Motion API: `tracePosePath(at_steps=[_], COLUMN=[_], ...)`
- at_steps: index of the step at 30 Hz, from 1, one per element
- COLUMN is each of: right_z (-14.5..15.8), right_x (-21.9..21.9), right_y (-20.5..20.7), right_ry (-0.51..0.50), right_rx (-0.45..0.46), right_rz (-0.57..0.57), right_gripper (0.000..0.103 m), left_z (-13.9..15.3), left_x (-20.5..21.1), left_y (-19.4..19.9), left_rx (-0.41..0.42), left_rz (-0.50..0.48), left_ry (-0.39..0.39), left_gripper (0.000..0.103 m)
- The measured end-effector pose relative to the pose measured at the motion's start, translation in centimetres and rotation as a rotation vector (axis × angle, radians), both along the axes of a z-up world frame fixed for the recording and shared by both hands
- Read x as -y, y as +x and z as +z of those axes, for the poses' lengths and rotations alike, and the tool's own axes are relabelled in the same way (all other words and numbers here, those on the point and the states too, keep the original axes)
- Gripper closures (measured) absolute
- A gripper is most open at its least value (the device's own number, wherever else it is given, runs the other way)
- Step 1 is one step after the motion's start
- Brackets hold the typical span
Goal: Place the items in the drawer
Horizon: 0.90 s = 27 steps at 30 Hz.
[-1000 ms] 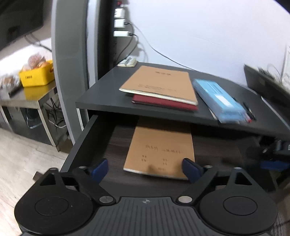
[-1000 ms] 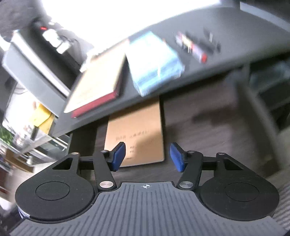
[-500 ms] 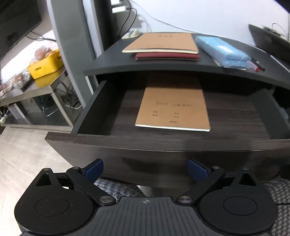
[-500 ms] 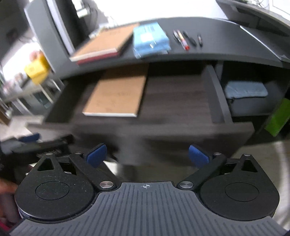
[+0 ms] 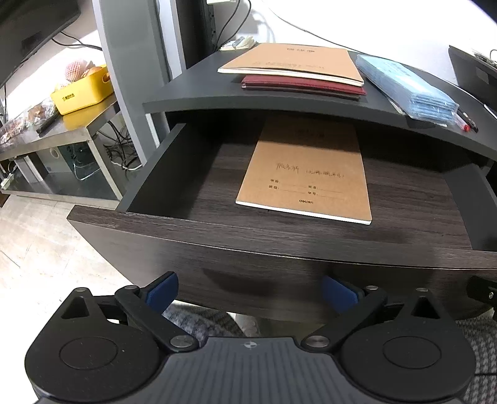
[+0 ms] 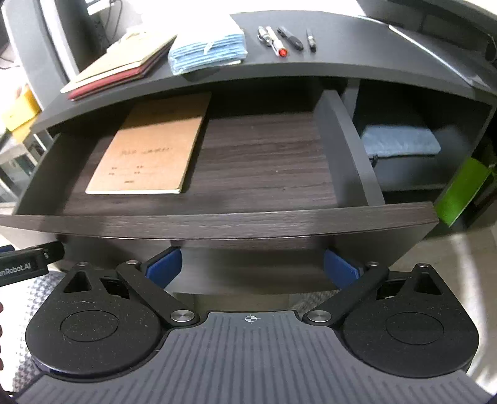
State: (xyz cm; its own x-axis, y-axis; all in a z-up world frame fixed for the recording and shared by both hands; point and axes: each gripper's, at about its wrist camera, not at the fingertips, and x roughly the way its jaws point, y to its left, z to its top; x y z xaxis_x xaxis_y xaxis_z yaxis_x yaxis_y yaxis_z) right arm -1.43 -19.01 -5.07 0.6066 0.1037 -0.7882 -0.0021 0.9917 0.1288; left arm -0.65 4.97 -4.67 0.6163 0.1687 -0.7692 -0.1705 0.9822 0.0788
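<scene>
The dark wood drawer (image 5: 279,239) (image 6: 217,222) stands pulled open under the desk top. One brown notebook (image 5: 306,174) (image 6: 149,155) lies flat inside it, on the left. On the desk top lie a second brown notebook (image 5: 295,62) (image 6: 124,59) over a red book (image 5: 304,85) (image 6: 108,82), a blue pack (image 5: 403,87) (image 6: 208,49) and several pens (image 6: 282,39). My left gripper (image 5: 250,290) and right gripper (image 6: 253,268) are both open and empty, in front of and below the drawer front.
A metal side table with a yellow basket (image 5: 82,91) stands to the left. A shelf to the right of the drawer holds a blue-grey pouch (image 6: 400,141). A green object (image 6: 462,192) stands at the far right. A monitor base (image 6: 435,18) sits at the desk's back right.
Both grippers have pulled back out of the drawer to below its front. The right gripper opened wide. One brown notebook stays in the drawer.
</scene>
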Motion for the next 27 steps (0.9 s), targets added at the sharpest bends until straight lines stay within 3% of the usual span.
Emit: tracePosePath(at_steps=[15,27], right_z=[-0.6,-0.8], right_x=[0.9,0.7], right_y=[8.5,16.8], right_ry=[0.061,0.047], right_rx=[0.072,0.143], right_rz=[-0.042,-0.024], right_gripper=[0.003,0.002], left_z=[0.1,-0.3], left_x=[0.3,1.2], left_y=[9.3,16.1], left_rx=[0.060,0.117], left_rz=[0.019,0.036], left_ry=[-0.051,-0.059], left_gripper=[0.003,0.002])
